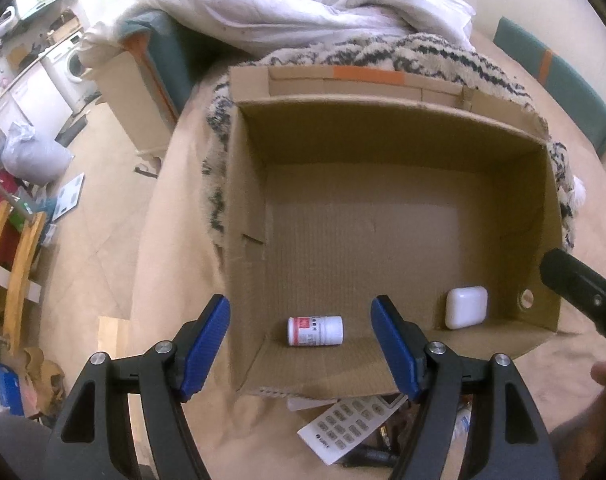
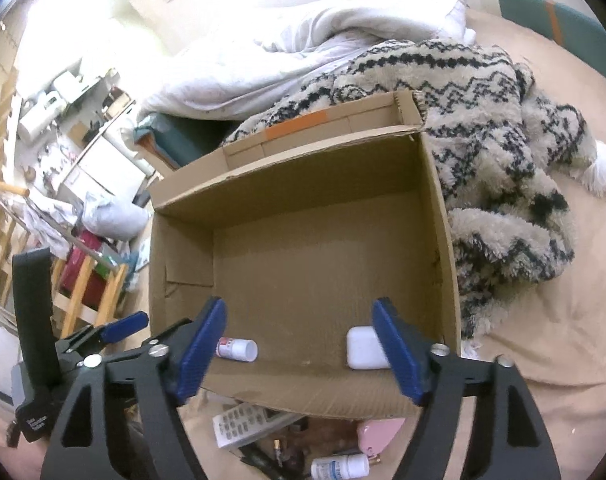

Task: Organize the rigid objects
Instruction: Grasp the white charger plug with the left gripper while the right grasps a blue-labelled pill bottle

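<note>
Cardboard comes first: the open box (image 1: 383, 208) sits on the bed (image 1: 175, 280), its far wall against a patterned fleece blanket (image 2: 503, 140). Inside, along the box's near wall, lie a white pill bottle (image 1: 315, 331) on its side near the left corner and a white earbud case (image 1: 466, 307) near the right corner. Both are well apart and free of our tools. Outside the near wall, loose on the bed, wait a white remote (image 2: 243, 424), a pink case (image 2: 377, 430) and a small dropper bottle (image 2: 341, 466).

Our left gripper (image 1: 301, 344) and right gripper (image 2: 299, 350) hang over the near wall, fingers apart, nothing between them. We judge the next pick comes from that pile. To do it well, we should clear the box rim, come down squarely over one item, and close across its narrow sides, taking the remote first since it overlies the others.
</note>
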{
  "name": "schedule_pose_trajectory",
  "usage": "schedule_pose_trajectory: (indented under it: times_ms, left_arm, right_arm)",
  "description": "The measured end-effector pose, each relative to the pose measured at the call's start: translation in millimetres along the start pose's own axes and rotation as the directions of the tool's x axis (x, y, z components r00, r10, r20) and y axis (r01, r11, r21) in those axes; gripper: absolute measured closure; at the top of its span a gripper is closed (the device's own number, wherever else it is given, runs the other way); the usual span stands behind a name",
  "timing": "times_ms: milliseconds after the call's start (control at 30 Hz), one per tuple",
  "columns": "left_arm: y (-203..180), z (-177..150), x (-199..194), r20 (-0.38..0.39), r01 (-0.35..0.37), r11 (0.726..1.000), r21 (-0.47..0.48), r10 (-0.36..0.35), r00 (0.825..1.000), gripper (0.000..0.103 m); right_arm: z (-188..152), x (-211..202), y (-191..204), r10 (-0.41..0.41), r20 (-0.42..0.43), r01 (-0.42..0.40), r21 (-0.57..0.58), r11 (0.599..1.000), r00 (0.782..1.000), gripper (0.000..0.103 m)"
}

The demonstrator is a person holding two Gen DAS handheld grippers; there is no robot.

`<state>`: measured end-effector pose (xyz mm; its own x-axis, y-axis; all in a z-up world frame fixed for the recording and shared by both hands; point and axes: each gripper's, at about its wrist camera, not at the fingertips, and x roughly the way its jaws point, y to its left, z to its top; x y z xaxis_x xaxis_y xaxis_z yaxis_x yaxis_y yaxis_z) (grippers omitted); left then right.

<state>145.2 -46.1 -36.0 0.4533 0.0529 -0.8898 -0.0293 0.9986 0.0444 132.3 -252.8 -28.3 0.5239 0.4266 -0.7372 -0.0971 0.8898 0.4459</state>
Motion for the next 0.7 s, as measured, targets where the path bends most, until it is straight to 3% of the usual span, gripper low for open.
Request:
schedule_pose_trajectory:
  times_ms: [300, 433, 700]
  left_arm:
    - [38.7, -21.9, -27.8, 0.039, 0.003, 0.999, -0.049, -0.001, 0.999, 0.032]
    - [57.4, -40.0, -28.2, 0.015, 0.015, 0.995, -0.095, -0.013, 1.000, 0.032]
    - [66.1, -65.3, -8.3, -0.050, 0.014, 0.991, -0.136, -0.022, 0.999, 0.032]
  right_arm:
    - [-12.7, -23.6, -2.5, -0.002, 0.013, 0.002, 0.005, 1.000, 1.000, 0.011]
    - [-21.9, -29.5, -2.0, -0.011, 0.012, 0.011, 0.006, 1.000, 1.000, 0.011]
    - [-54.6, -27.4, -3.1, -0.026, -0.083, 0.029, 0.029, 0.999, 0.996, 0.011]
